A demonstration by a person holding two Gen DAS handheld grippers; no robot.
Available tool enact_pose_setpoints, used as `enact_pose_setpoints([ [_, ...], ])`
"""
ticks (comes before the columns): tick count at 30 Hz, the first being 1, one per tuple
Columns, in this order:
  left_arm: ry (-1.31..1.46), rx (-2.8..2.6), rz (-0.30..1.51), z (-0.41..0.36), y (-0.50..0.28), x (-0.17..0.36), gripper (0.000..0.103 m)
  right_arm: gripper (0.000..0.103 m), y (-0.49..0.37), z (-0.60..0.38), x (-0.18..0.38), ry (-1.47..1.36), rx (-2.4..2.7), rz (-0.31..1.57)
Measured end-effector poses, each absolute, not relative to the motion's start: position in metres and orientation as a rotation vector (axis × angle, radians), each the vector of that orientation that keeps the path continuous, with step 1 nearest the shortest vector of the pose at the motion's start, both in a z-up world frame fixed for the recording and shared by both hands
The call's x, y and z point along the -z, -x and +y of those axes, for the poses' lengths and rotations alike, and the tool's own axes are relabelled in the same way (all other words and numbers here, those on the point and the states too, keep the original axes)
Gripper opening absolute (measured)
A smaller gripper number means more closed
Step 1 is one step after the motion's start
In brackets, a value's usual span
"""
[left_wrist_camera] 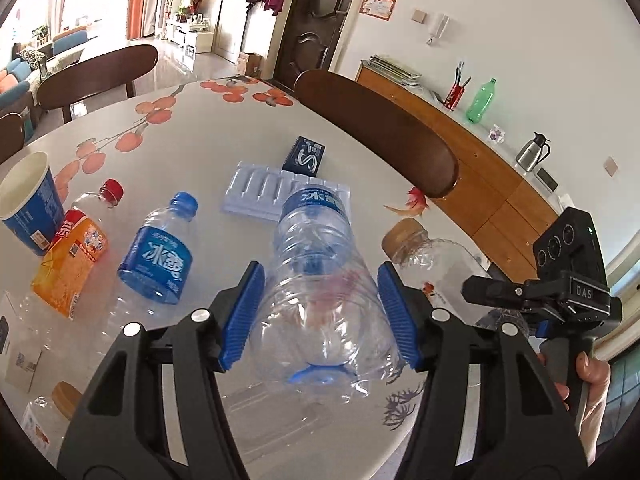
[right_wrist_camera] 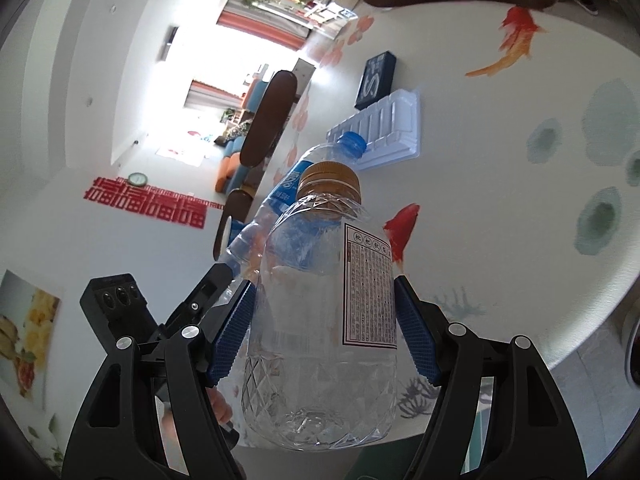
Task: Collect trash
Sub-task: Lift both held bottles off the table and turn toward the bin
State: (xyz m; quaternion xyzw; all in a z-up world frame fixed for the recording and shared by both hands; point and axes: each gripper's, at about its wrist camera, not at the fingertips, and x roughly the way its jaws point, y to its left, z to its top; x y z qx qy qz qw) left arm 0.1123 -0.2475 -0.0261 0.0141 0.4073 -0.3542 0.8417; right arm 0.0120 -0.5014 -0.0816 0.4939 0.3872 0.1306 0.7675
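Observation:
My left gripper (left_wrist_camera: 320, 270) is shut on a clear water bottle with a blue label (left_wrist_camera: 320, 280), which hangs above the round white table (left_wrist_camera: 224, 128). Both blue pads (left_wrist_camera: 244, 312) press on the bottle's sides. My right gripper (right_wrist_camera: 324, 284) is shut on a clear faceted bottle (right_wrist_camera: 320, 320) with a brown cap and a white printed label, also off the table. The two held bottles are close together. The water bottle (right_wrist_camera: 280, 200) shows just behind the faceted one. In the left wrist view, the brown-capped bottle (left_wrist_camera: 424, 248) shows at the right.
Lying on the table are a blue-labelled bottle (left_wrist_camera: 160, 256), an orange-labelled bottle with a red cap (left_wrist_camera: 76, 252), a blue paper cup (left_wrist_camera: 28, 200), a white plastic tray (left_wrist_camera: 272, 192) and a dark blue box (left_wrist_camera: 306, 154). A chair back (left_wrist_camera: 380, 132) stands at the far edge.

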Motion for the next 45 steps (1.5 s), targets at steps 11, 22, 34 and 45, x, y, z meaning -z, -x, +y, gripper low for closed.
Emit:
enact_pose_setpoints([
  [11, -0.031, 0.777, 0.816, -0.26, -0.097, 0.006, 0.055, 0.07, 0.015, -0.53, 0.077, -1.097, -0.252, 0.786],
  [22, -0.178, 0.807, 0.952, -0.282, -0.082, 0.07, 0.048, 0.07, 0.013, -0.524, 0.103, -1.102, -0.246, 0.846],
  [34, -0.378, 0.84, 1.042, -0.325, -0.068, 0.11, 0.068, 0.07, 0.022, -0.528, 0.12, -1.097, -0.21, 0.883],
  [45, -0.29, 0.885, 1.096, -0.32, -0.075, 0.121, 0.065, 0.07, 0.023, -0.526, 0.131, -1.095, -0.206, 0.92],
])
